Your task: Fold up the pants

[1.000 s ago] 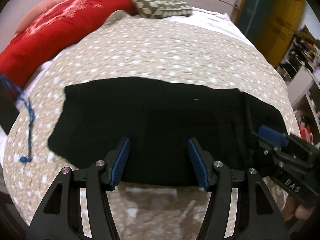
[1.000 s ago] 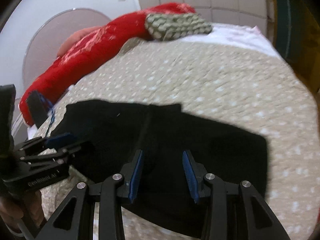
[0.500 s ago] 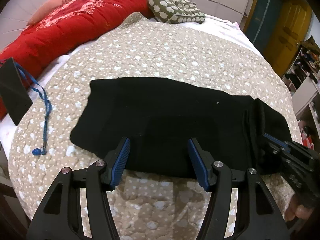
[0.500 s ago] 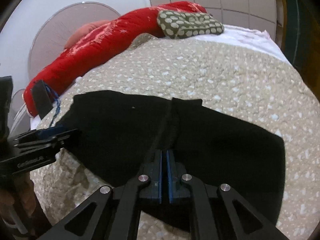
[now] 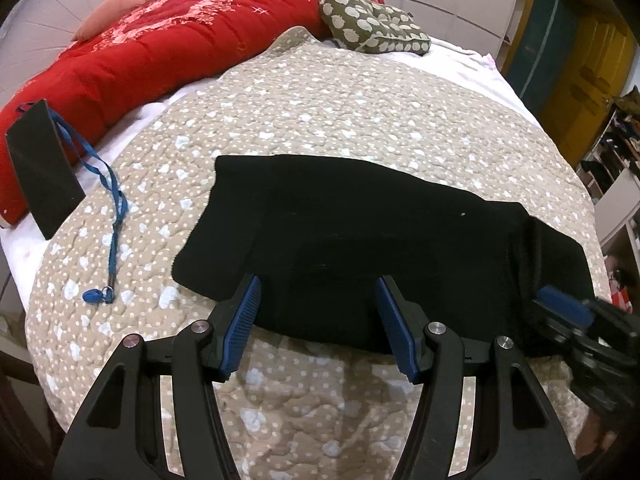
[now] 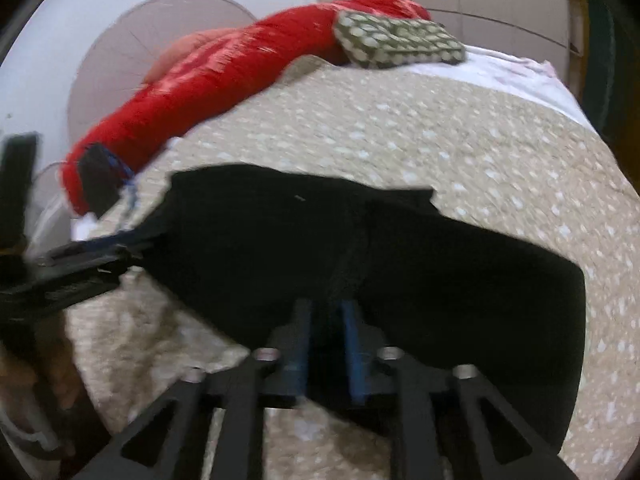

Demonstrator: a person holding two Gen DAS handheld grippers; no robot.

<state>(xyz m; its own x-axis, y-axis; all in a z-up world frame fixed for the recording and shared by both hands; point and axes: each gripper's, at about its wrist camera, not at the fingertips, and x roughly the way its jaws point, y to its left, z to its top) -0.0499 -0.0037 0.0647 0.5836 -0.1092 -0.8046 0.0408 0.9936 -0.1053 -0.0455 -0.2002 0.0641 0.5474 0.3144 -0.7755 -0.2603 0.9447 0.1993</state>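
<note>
Black pants (image 5: 360, 240) lie flat across a beige dotted quilt (image 5: 340, 112), folded lengthwise. My left gripper (image 5: 318, 324) is open, its blue pads just above the pants' near edge. My right gripper (image 6: 326, 344) is shut on a pinch of the pants (image 6: 440, 280) near the near edge, where the cloth bunches up between its pads. The right gripper also shows in the left wrist view (image 5: 568, 312) at the pants' right end. The left gripper shows blurred in the right wrist view (image 6: 80, 256) at the left.
A red duvet (image 5: 140, 52) and a green spotted pillow (image 5: 372, 28) lie at the far side of the bed. A black card with a blue lanyard (image 5: 108, 208) lies at the left. Shelves and a yellow door (image 5: 592, 72) stand to the right.
My right gripper closed on the pants and has begun lifting the cloth. My left gripper stayed open while its view pulled back, so the pants sit farther right in frame.
</note>
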